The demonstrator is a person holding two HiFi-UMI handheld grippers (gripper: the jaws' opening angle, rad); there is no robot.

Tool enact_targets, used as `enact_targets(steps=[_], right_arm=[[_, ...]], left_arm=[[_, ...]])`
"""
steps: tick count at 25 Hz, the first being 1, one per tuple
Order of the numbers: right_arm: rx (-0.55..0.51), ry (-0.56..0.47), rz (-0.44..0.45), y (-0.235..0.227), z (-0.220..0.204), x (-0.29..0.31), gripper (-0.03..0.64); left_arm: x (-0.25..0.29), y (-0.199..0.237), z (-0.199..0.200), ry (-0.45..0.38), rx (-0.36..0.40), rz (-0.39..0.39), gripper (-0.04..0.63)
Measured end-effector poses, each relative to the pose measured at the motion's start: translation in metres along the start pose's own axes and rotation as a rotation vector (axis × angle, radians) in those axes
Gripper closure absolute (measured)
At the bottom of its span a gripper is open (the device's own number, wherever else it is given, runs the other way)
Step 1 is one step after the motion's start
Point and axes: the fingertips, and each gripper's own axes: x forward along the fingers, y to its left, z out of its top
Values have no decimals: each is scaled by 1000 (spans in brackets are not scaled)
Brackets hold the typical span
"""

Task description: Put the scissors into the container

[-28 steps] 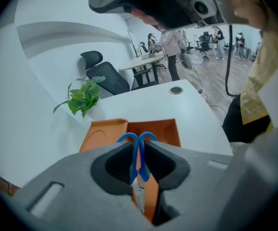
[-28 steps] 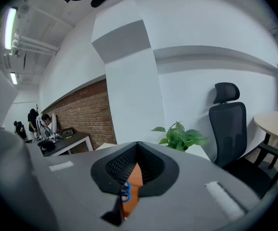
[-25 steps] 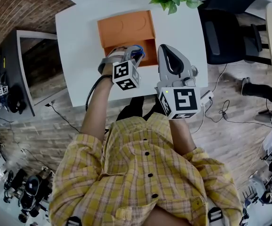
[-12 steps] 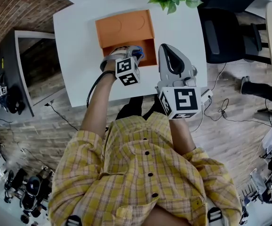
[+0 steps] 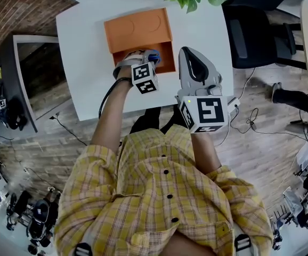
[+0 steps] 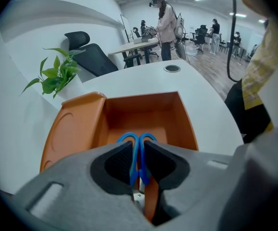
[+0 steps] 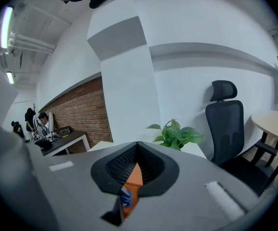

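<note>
Two claws: the left claw [image 6: 138, 153], clenched on the scissors [image 6: 130, 139], has been carried further over the box [image 6: 184, 121], so release looks near; the right claw [image 7: 137, 159] is closed on nothing.

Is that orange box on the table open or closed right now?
Open. The orange box shows its hollow inside, and its lid lies flipped back beside it.

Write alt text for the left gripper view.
The left gripper is shut on blue-handled scissors, poised at the open orange container on a white table. A green plant stands beyond, at left.
</note>
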Motion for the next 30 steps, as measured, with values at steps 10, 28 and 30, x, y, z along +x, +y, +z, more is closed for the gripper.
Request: enact_targets(steps=[10, 28, 30], right_arm=[[-2, 4, 1, -2, -1, 1, 611], [-45, -13, 38, 8, 9, -12, 611], [-53, -19, 43, 9, 12, -15, 611]], left_arm=[[7, -2, -4, 24, 13, -4, 512], [-44, 21, 13, -96, -152, 130, 503], [-51, 23, 15, -98, -156, 151, 503]])
